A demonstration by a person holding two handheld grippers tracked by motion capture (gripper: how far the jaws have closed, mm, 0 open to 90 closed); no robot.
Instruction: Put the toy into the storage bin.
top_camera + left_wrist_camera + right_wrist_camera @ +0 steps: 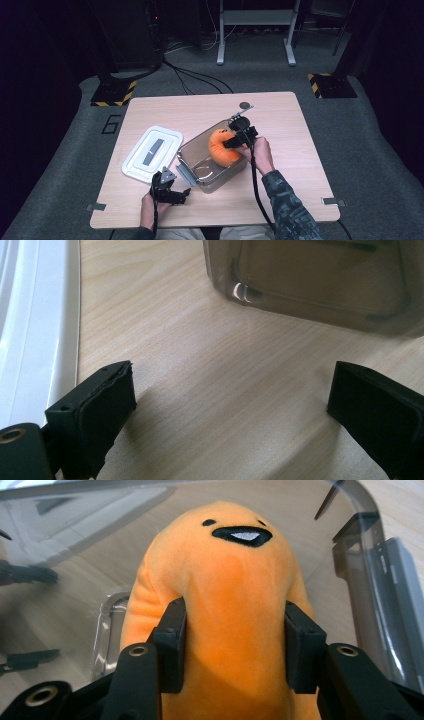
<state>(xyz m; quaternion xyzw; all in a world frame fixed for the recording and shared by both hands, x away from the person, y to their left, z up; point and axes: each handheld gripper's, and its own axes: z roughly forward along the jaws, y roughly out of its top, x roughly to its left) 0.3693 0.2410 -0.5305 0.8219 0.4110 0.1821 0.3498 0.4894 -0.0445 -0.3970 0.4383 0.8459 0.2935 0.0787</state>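
Orange plush toy (235, 595) sat pinched between the right gripper's (239, 141) pads, inside the clear plastic box (192, 150) on the surface (280, 115). Placing step judged underway; next move: release and withdraw. Left gripper (230, 405) rested wide open, empty, beside the white lid (150, 152).

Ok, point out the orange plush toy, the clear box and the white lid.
orange plush toy (235, 580): right gripper view, on its face.
clear box (190, 150): high view, on its near-left wall.
white lid (152, 152): high view, on its middle.

White lid (151, 152) flat on wooden table (280, 125).
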